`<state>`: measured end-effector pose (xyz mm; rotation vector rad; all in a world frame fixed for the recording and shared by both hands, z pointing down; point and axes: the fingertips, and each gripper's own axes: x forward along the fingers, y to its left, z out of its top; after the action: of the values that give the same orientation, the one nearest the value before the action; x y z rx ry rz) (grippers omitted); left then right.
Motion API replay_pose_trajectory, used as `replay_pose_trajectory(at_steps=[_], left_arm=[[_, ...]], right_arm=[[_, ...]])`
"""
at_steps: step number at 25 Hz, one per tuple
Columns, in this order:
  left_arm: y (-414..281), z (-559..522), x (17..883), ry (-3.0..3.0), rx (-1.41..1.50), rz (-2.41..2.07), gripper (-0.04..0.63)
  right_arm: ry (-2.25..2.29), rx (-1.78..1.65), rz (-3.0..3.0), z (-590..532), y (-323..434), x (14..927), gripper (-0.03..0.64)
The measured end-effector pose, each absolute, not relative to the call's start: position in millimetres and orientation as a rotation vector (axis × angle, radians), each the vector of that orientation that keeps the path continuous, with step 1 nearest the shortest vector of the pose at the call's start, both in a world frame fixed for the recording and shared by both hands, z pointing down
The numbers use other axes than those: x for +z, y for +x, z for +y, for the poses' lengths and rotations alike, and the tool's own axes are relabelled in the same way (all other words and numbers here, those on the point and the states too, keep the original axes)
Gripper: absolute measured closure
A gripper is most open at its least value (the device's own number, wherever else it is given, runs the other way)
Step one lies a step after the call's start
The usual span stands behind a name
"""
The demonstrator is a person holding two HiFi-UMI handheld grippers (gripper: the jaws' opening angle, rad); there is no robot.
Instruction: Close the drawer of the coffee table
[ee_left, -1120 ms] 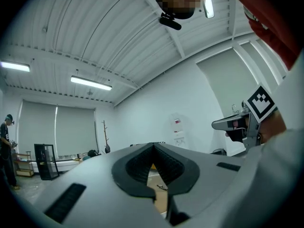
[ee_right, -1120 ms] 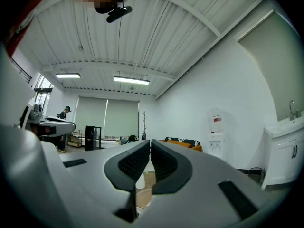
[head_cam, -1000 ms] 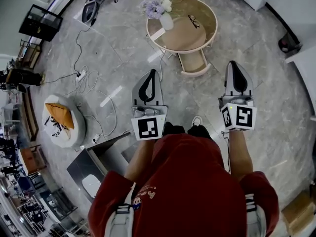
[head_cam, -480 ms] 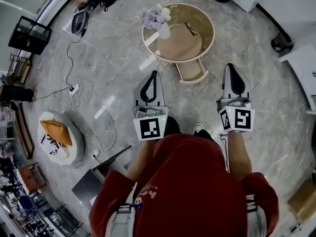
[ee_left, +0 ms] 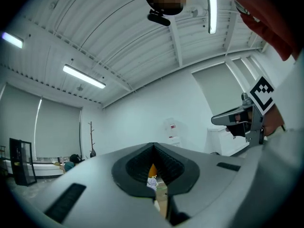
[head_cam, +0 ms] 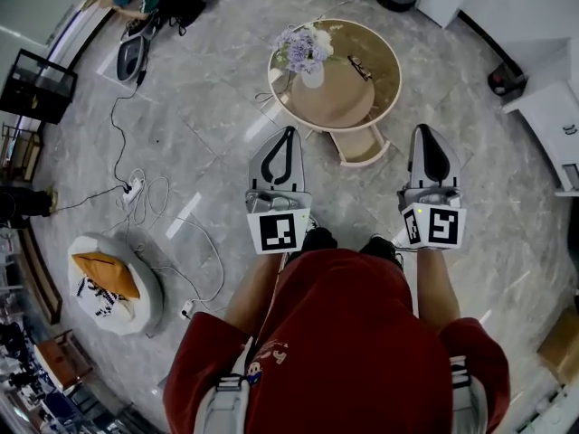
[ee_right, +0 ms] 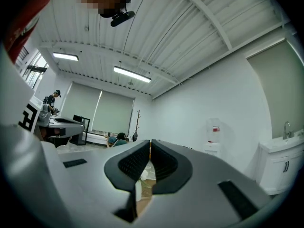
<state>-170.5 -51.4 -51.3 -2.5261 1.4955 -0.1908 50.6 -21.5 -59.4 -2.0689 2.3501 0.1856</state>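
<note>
**Drawer still open; both grippers shut and short of it**

Nothing of the task is done yet, as far as the pictures show. The drawer [head_cam: 362, 146] stands pulled well out from under the round table [head_cam: 396, 66], its open tray pointing toward the person and its front edge the nearest part of the table to them. What is left is the whole job: come up to the drawer, get a gripper against its front, and push it in under the top until it sits flush.

The left gripper [head_cam: 289, 132] has its jaws together at the tips with nothing between them. Its own view shows only the narrow loop behind the tips, through which a sliver of the table and its flowers can be seen far off. The right gripper [head_cam: 427, 132] is likewise closed and empty, its jaws meeting at the tip.

In the head view the drawer lies ahead of the person and between the two grippers, about midway from one tip to the other. Neither touches it. Both are held out level above the floor, while the drawer sits low, so I judge that a gripper has to come down as well as forward. A vase [head_cam: 312, 72] stands on the top, clear of the drawer.
</note>
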Motion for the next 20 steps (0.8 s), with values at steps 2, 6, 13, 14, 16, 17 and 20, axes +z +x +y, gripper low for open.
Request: replay_pose_trajectory(at_steps=[2,6,13,14,16,17,20], left_arm=[[-175.3,-59.8,-52.9,-2.538,-0.187,1.468,0.583],[-173.9,-75.5,-53.3,-2.552,-0.161,1.446,0.583],[-145.9,-89.4,-50.3,-2.556,-0.151,1.471,0.583],[-142.4,-90.4,-49.9,-2.558,-0.150,1.475,0.583],[-134.2,-92.9,-48.4,-2.561,-0.155,1.476,0.583],[-129.9,-93.8,-47.3,-2.562,-0.157,1.474,0.583],[-120.6,-93.8,-40.1,-2.574,-0.184,1.471,0.583]], right_arm=[[-2.085,0.196,2.329,-26.8,43.6,-62.1,0.592],[-2.106,0.192,2.290,-38.1,44.1,-65.2,0.592],[-2.120,0.258,2.294,-53.0,78.7,-73.7,0.592],[-2.126,0.279,2.302,-54.4,81.9,-74.3,0.592],[-2.123,0.317,2.325,-58.9,86.8,-74.1,0.592],[-2.116,0.319,2.333,-61.1,89.1,-72.6,0.592],[-2.110,0.280,2.346,-64.2,95.1,-62.2,0.592]])
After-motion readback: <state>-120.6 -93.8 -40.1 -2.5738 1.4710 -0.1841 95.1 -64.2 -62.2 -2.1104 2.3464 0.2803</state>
